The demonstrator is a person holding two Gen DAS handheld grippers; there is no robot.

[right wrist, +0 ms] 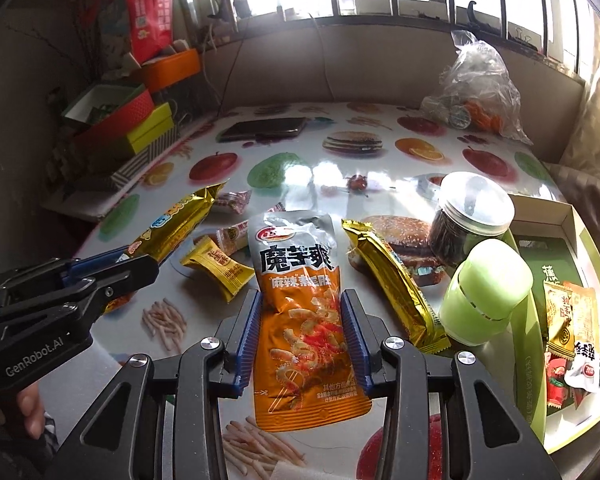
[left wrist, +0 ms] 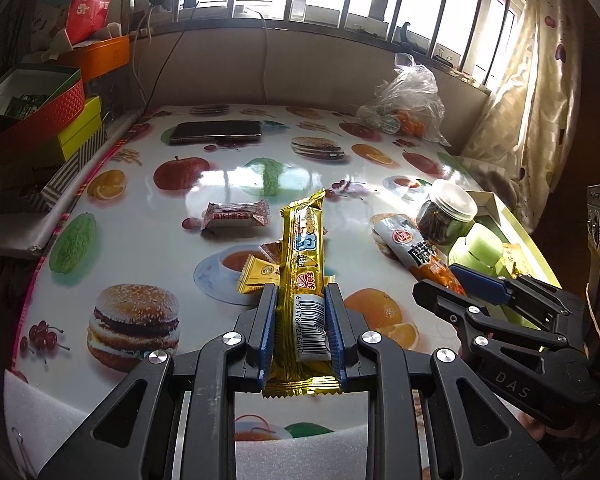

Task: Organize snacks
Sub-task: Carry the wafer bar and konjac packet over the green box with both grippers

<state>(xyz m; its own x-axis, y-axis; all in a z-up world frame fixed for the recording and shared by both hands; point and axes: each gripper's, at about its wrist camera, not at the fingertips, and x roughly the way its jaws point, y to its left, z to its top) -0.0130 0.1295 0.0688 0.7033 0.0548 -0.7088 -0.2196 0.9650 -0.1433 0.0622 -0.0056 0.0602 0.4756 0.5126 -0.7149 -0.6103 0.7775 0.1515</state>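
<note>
The left gripper is clamped tight on a long gold snack bar, its pads pressing the end that carries a white barcode label reading 6 914782 216440. The bar is lifted off the table and its long axis runs straight away from the jaws, toward the window.

The right gripper, jaws about half closed, grips the sides of an orange and grey snack pouch printed with 魔芋爽 in bold black characters. The pouch points lengthwise away from the jaws, grey top farthest. "GenRobot.AI" and "DAS" are marked on the gripper bodies.

Beside the pouch lie a second gold bar and a small yellow candy; at right a green box holds more snacks.
</note>
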